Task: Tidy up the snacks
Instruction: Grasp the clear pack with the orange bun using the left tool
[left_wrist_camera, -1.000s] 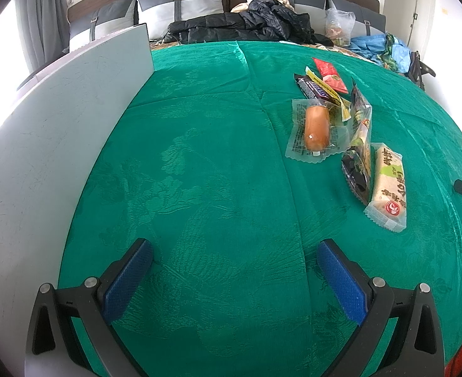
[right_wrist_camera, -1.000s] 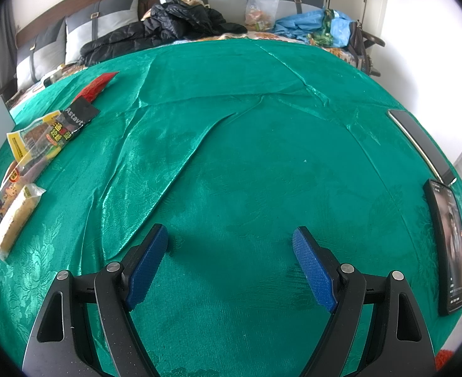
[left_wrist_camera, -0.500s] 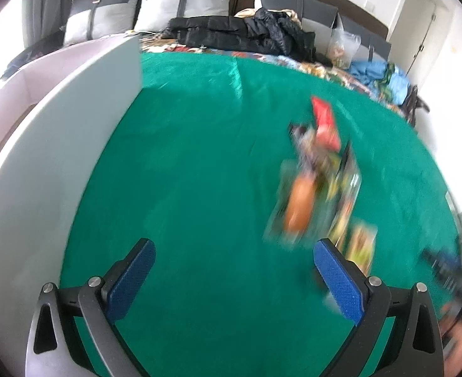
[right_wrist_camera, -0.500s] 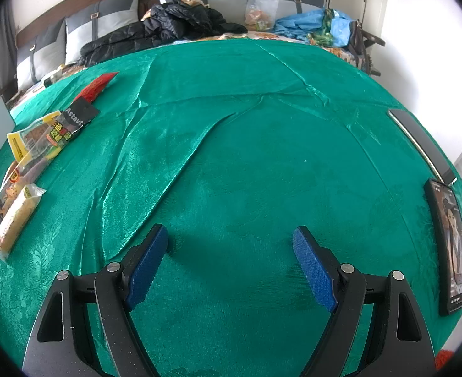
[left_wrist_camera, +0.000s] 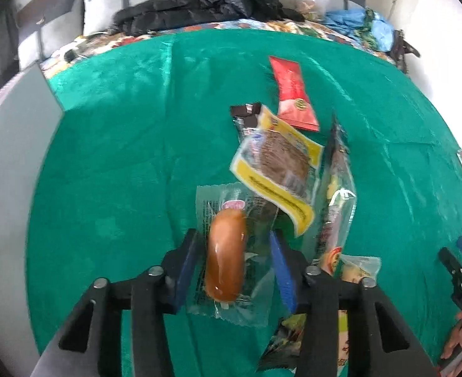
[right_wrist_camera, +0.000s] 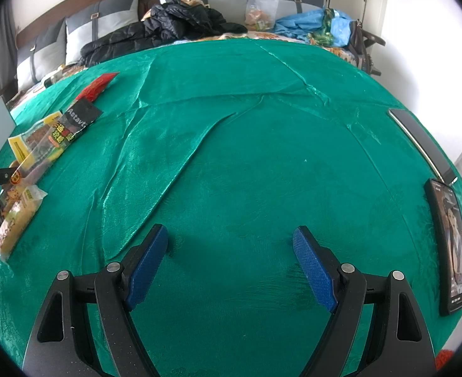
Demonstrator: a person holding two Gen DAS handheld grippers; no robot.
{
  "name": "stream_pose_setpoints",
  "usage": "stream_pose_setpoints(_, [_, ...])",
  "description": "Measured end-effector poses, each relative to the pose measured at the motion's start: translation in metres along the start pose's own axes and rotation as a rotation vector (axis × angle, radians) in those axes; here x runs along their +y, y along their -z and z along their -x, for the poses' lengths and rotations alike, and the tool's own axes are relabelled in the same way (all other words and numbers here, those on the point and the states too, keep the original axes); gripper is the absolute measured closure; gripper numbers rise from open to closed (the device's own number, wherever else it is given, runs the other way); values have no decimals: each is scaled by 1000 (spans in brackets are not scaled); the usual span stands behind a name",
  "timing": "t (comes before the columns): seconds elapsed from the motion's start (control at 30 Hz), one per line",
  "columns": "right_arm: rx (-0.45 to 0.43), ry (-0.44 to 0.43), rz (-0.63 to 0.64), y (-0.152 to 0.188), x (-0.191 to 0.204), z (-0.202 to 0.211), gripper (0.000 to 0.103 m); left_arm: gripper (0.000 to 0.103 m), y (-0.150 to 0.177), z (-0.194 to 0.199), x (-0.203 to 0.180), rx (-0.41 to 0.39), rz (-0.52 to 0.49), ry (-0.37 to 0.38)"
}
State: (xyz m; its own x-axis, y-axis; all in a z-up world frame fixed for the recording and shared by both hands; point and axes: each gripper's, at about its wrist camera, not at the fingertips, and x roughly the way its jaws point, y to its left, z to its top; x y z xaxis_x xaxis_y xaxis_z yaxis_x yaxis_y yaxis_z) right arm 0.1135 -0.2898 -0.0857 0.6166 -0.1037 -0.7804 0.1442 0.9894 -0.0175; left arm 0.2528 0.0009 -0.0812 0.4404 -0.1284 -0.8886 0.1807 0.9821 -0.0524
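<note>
On the green cloth (left_wrist_camera: 121, 157) lies a clear packet holding an orange sausage (left_wrist_camera: 226, 251). My left gripper (left_wrist_camera: 234, 267) straddles this packet, one blue pad on each side of it, and its jaws are closing; the pads stand close beside the sausage without pressing on it. Just beyond lie a yellow packet (left_wrist_camera: 278, 172), a dark bar (left_wrist_camera: 246, 116), a red packet (left_wrist_camera: 294, 94) and a tall clear packet (left_wrist_camera: 338, 194). My right gripper (right_wrist_camera: 231, 257) stands open over bare cloth, with the same snack pile (right_wrist_camera: 42, 138) far to its left.
A grey board (left_wrist_camera: 8, 157) stands along the cloth's left side. Two dark phones (right_wrist_camera: 451, 242) (right_wrist_camera: 419, 141) lie at the right edge. A black jacket (right_wrist_camera: 174, 25), pillows and a blue bag (right_wrist_camera: 319, 25) sit at the far end.
My left gripper has travelled right and forward from bare cloth to the snack pile, and its jaws have narrowed around the sausage packet. The right gripper has not moved.
</note>
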Motion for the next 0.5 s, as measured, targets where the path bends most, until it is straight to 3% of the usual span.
stream_pose_setpoints(0.1, [0, 0, 0, 0, 0, 0, 19, 61, 11, 8, 12, 0, 53, -45])
stream_pose_setpoints(0.27, [0, 0, 0, 0, 0, 0, 19, 61, 52, 31, 42, 16, 163, -32])
stream_pose_setpoints(0.4, [0, 0, 0, 0, 0, 0, 19, 61, 86, 56, 43, -13, 148, -58])
stream_pose_setpoints(0.5, [0, 0, 0, 0, 0, 0, 19, 51, 96, 74, 33, -80, 104, -64])
